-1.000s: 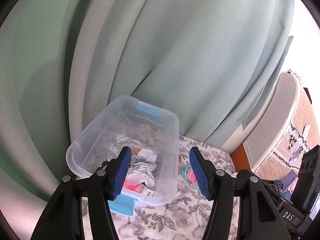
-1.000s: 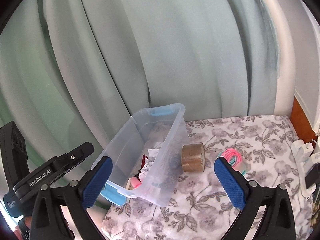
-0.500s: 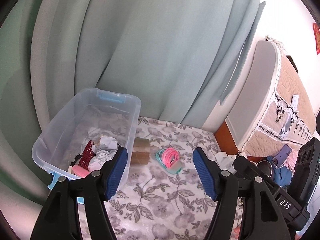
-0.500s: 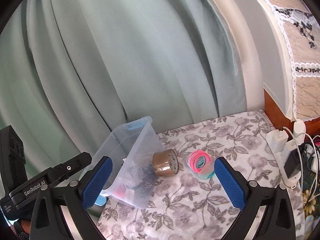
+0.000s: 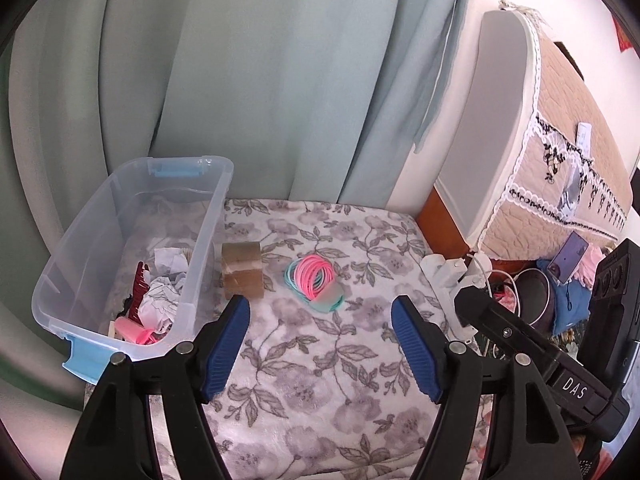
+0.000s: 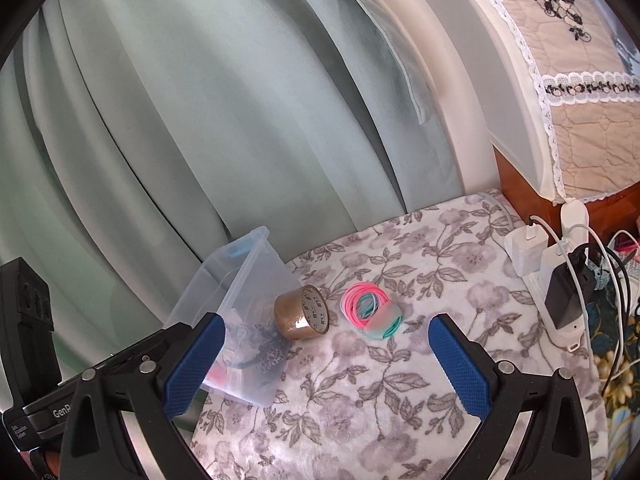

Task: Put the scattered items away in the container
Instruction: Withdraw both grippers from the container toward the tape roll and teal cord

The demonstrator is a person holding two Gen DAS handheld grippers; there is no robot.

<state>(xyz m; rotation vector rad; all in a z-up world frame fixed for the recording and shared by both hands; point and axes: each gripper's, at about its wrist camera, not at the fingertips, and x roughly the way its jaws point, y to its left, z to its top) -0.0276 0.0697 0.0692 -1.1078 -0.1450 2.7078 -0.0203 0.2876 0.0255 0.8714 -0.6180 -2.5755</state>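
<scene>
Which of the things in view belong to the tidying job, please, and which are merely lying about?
Job: clear container, brown tape roll, pink and teal hair ties.
Lying about: power strip with chargers, green curtain, floral blanket.

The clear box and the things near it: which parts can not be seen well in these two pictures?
- Clear box, right wrist view: its near end is behind the right gripper's left finger.
- Box contents, both views: heaped and small; only crumpled paper and pink pieces can be told.
- Tape roll, left wrist view: its base is behind the box wall.
- Hair bands: too small to count.
</scene>
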